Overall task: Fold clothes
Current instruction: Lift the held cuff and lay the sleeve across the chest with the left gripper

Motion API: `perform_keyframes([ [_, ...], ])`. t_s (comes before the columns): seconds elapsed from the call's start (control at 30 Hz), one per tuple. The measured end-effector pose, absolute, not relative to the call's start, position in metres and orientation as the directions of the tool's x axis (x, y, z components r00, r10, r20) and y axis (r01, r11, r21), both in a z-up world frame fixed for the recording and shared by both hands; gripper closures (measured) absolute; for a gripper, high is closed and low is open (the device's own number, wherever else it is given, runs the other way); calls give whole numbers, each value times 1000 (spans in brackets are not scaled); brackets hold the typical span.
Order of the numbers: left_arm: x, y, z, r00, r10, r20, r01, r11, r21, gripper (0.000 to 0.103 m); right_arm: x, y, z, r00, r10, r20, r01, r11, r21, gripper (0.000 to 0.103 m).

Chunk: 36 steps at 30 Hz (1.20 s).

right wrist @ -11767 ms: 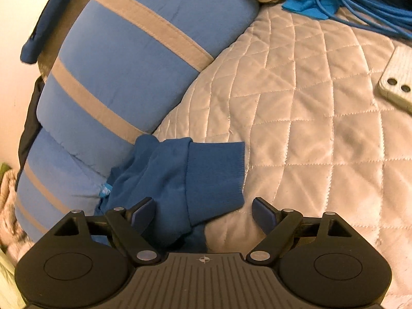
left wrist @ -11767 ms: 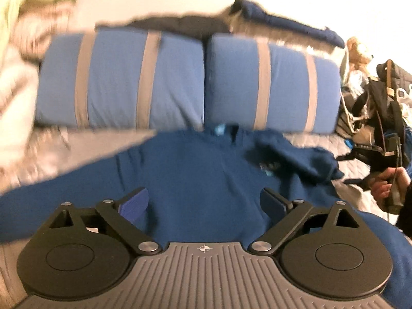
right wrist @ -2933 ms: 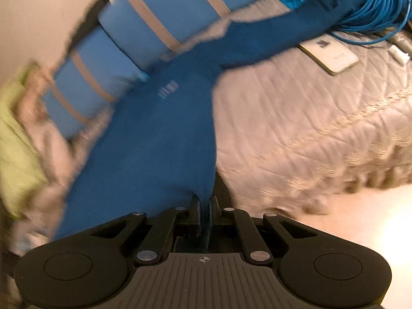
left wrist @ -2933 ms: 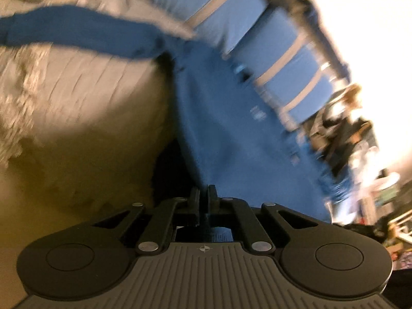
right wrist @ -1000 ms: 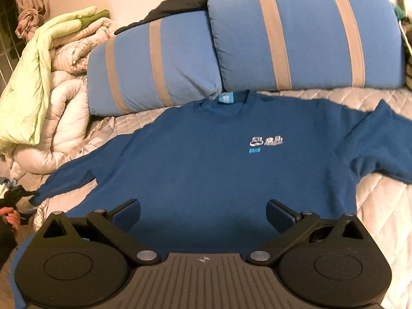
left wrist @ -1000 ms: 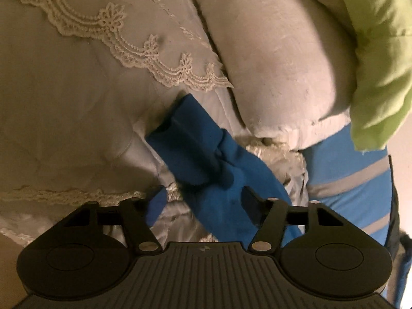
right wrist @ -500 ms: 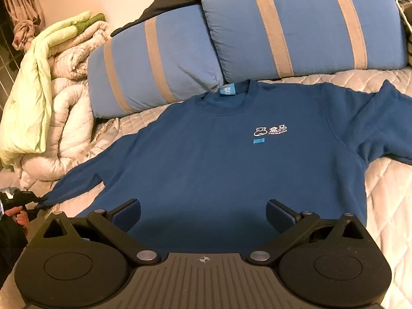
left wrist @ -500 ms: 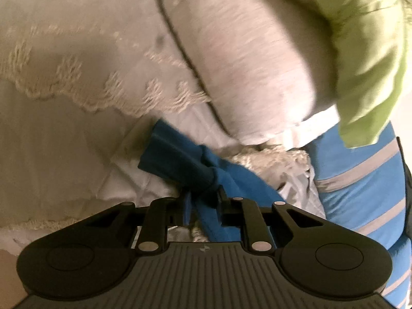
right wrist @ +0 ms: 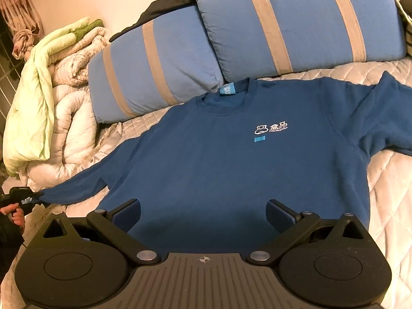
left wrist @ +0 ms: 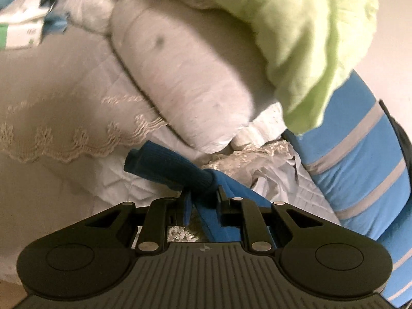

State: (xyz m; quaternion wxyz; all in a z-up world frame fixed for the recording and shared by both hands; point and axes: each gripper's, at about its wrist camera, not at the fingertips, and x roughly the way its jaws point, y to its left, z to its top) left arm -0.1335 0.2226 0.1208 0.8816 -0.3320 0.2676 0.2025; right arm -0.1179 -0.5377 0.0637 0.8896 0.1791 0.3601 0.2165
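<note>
A blue sweatshirt [right wrist: 231,159] lies spread face up on the quilted bed, collar toward the pillows, both sleeves out to the sides. My left gripper [left wrist: 202,198] is shut on the sleeve cuff [left wrist: 164,166] at the bed's left edge; the ribbed cuff sticks out past the fingers. That gripper also shows in the right wrist view [right wrist: 19,195], far left, at the sleeve's end. My right gripper [right wrist: 203,212] is open and empty, hovering over the sweatshirt's lower hem.
Two blue pillows with tan stripes [right wrist: 283,25] stand behind the sweatshirt. A rolled white duvet [left wrist: 185,85] and a light green blanket [left wrist: 309,38] are piled at the left. The white quilt with a lace edge [left wrist: 77,134] covers the bed.
My left gripper has closed on the sleeve cuff and lifted it slightly. My right gripper has edged closer over the sweatshirt and stays open.
</note>
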Motion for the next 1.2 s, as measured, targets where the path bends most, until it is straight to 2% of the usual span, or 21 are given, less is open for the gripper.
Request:
perform_keyframes([
  [0.23,-123,218,143,795,167,-583,-495,736,-463,85,-117,-535,63,631,523,-573,-260,838,479,1],
  [0.37,-107,212,161,781,179,-598,-479,786,-390,85,-114,-533,61,594,557,-580,-292,822,490,8],
  [0.57,-83,176,179,817,177,-549,-381,880,-283,86,-111,-530,61,566,566,-599,-296,818,493,8],
  [0.8,-51,119,207,862,103,-497,-224,956,-190,87,-109,-527,59,544,569,-616,-292,817,497,8],
  [1.0,-35,63,237,895,23,-446,-109,980,-166,88,-106,-529,57,519,588,-620,-289,804,520,7],
  [1.2,-27,4,253,905,-36,-423,7,998,-69,88,-109,-531,58,534,583,-612,-286,806,519,5],
])
